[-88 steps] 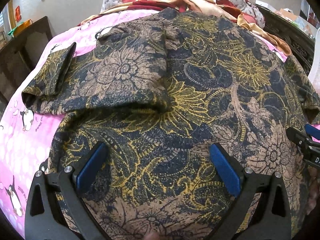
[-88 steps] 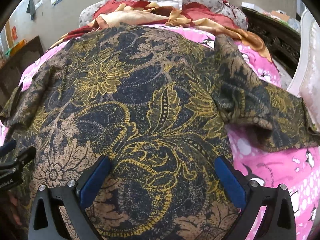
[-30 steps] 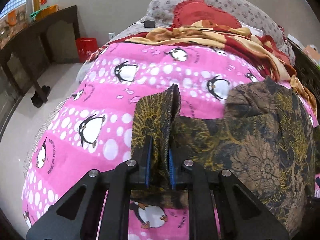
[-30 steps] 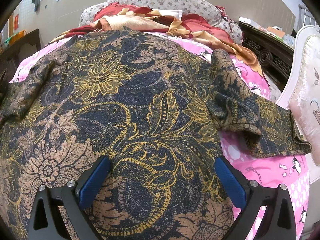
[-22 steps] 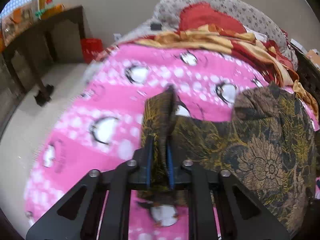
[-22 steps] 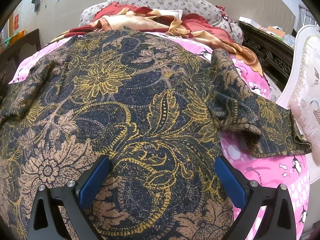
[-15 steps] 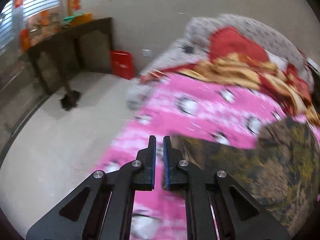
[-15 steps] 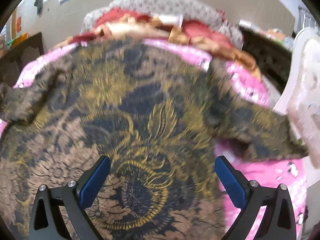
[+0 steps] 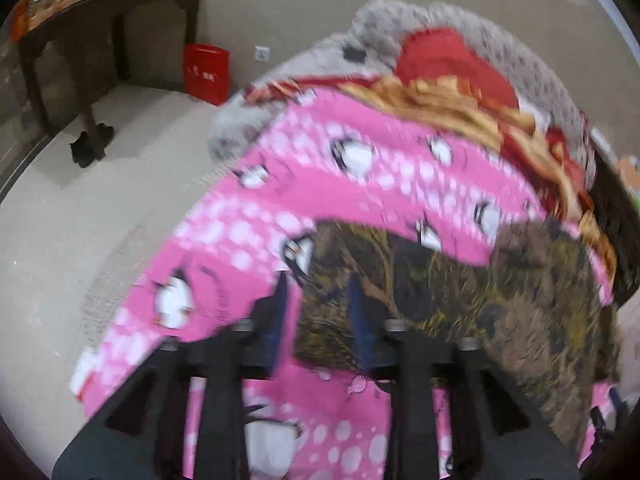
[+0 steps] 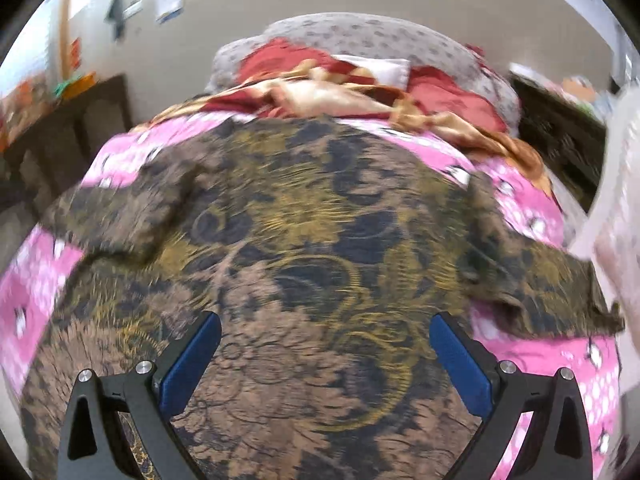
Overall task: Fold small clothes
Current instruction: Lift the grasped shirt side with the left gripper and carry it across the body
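A dark floral shirt (image 10: 304, 240) in brown, gold and navy lies spread on the pink penguin bedsheet (image 10: 532, 208). Its right sleeve (image 10: 552, 292) lies out to the right. In the left wrist view the shirt (image 9: 480, 292) lies at the right, with its left sleeve end near the fingers. My left gripper (image 9: 318, 308) is partly open above the sleeve edge, holding nothing that I can see; the view is blurred. My right gripper (image 10: 326, 354) is wide open just above the shirt's lower body.
A heap of red and gold bedding (image 10: 360, 88) and a grey patterned pillow (image 10: 372, 40) lie at the head of the bed. A dark wooden table (image 9: 100, 12) and a red bin (image 9: 206, 72) stand on the floor to the left. A white chair (image 10: 616, 216) stands at the right.
My left gripper held the left sleeve shut, swung out over the bed's left edge, and now its jaws have parted with the sleeve out of them. My right gripper stayed open and drew back slightly.
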The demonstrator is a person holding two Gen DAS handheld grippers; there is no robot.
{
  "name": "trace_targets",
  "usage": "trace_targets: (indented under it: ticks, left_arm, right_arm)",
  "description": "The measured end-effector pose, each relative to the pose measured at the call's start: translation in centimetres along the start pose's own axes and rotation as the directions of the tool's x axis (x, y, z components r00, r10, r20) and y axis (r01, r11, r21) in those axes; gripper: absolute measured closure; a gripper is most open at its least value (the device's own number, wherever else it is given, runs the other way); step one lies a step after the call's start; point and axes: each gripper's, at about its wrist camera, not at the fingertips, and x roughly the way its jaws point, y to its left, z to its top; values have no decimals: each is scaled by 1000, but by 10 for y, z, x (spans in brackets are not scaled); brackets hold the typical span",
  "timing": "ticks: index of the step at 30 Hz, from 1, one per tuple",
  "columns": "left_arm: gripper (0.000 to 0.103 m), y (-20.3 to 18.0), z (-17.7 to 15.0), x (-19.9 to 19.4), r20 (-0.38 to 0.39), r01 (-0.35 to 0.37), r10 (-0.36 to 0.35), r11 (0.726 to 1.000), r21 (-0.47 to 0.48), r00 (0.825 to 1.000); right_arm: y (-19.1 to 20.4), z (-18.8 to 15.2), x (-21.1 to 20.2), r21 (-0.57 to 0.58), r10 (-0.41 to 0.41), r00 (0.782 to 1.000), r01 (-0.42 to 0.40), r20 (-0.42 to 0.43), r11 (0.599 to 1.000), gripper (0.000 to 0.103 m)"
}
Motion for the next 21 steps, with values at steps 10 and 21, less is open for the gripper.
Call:
trace_targets:
  ticks: [10, 21]
  left_arm:
    - [20, 18, 4, 54, -90, 269, -289, 945, -187, 953]
    - [89, 10, 8, 31, -61, 194, -202, 974, -118, 977]
  right_arm:
    - [13, -28, 33, -20, -10, 998, 9, -55, 1000, 0]
    - [16, -13, 12, -25, -8, 1000, 9, 21, 1000, 0]
